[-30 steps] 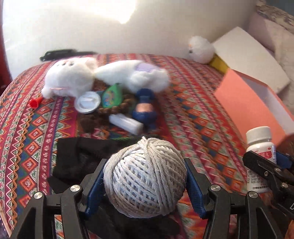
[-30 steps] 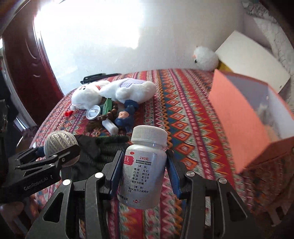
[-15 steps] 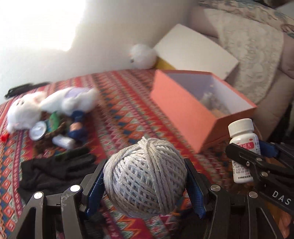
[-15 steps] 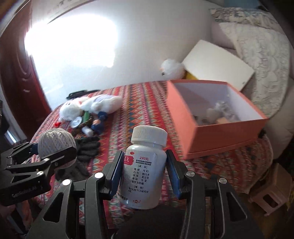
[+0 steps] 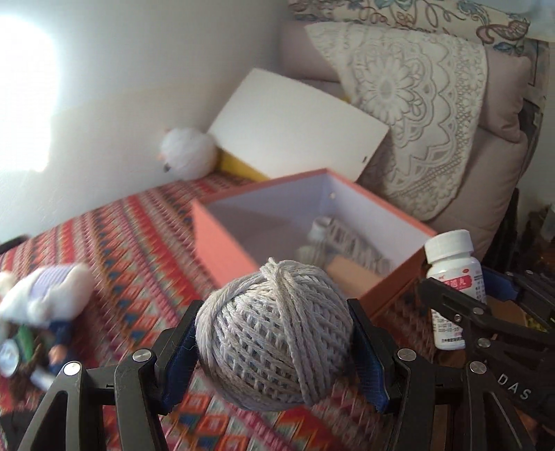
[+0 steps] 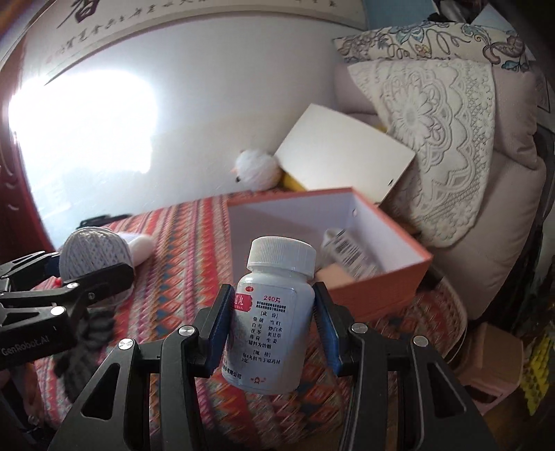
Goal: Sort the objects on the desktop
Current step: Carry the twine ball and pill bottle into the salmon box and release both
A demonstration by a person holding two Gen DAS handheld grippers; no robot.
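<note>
Left tongs (image 5: 274, 338) clamped on a ball of twine (image 5: 274, 334), held above the patterned desk (image 5: 138, 249) just short of the orange box (image 5: 222, 243). Right tongs (image 6: 274, 326) clamped on an upright white pill bottle (image 6: 274, 322) (cap on), near the box's front corner.

White plastic pill bottle with white screw cap (image 6: 274, 319): label reads "240丸" in red; below it the bracketed heading "成 份" over columns of printed Chinese characters, then the heading "规 格". Finer lines too small to read.

Black plastic body of the left gripper (image 6: 62, 308): "GenRobot.AI" in pale letters.

Black plastic body of the right gripper (image 5: 485, 322): letters "DAS" visible.

Black brush calligraphy on the white wall (image 6: 208, 20): illegible.
</note>
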